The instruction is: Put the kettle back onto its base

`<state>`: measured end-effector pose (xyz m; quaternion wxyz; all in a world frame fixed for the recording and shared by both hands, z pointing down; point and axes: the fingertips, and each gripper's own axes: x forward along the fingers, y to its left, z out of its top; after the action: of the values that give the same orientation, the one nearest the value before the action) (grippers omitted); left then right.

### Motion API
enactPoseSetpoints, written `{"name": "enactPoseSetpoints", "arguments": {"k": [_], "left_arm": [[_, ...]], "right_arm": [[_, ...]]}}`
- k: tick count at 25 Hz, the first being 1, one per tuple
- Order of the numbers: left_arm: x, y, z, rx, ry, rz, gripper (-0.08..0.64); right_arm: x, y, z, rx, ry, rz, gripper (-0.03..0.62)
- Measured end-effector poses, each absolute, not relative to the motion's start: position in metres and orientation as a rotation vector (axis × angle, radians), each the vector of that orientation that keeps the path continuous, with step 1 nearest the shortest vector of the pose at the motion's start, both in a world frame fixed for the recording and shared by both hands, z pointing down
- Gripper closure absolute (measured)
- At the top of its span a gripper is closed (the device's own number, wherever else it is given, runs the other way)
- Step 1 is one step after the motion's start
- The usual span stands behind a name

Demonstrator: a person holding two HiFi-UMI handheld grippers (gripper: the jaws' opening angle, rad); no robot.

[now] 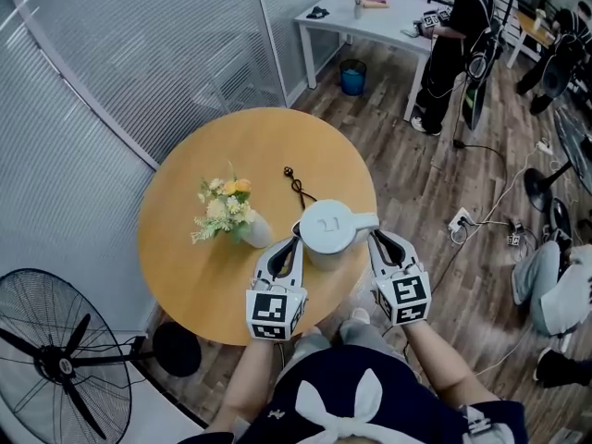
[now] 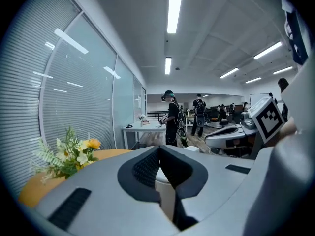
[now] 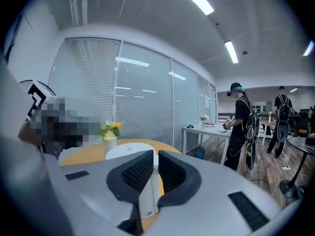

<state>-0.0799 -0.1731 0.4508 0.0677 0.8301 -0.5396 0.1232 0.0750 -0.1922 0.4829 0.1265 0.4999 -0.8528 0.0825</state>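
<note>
A white kettle [image 1: 328, 230] is over the near right part of the round wooden table [image 1: 203, 276], its handle [image 1: 366, 220] pointing right. My right gripper [image 1: 377, 239] is shut on that handle, which shows as a thin white strip [image 3: 147, 200] between the pads in the right gripper view, with the kettle lid [image 3: 129, 151] beyond. My left gripper [image 1: 294, 241] is at the kettle's left side, jaws closed on a white edge of the kettle [image 2: 165, 188]. A black cord [image 1: 298, 188] runs under the kettle. The base is hidden.
A white vase of yellow and white flowers [image 1: 229, 213] stands just left of the kettle. A standing fan [image 1: 65, 363] is at the near left on the floor. Behind are a white table [image 1: 388, 21], a blue bin [image 1: 352, 77] and a standing person [image 1: 455, 40]. Cables and a power strip [image 1: 460, 220] lie at right.
</note>
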Motion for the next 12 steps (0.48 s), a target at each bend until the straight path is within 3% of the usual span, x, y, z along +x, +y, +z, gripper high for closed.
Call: {"name": "enactPoseSetpoints", "arguments": {"k": [12], "left_arm": [[-0.067,-0.159,0.450,2.512,-1.592,0.360,0.534]], "right_arm": [[0.051,-0.173,0.468,1.356,-2.576,0.223,0.571]]}}
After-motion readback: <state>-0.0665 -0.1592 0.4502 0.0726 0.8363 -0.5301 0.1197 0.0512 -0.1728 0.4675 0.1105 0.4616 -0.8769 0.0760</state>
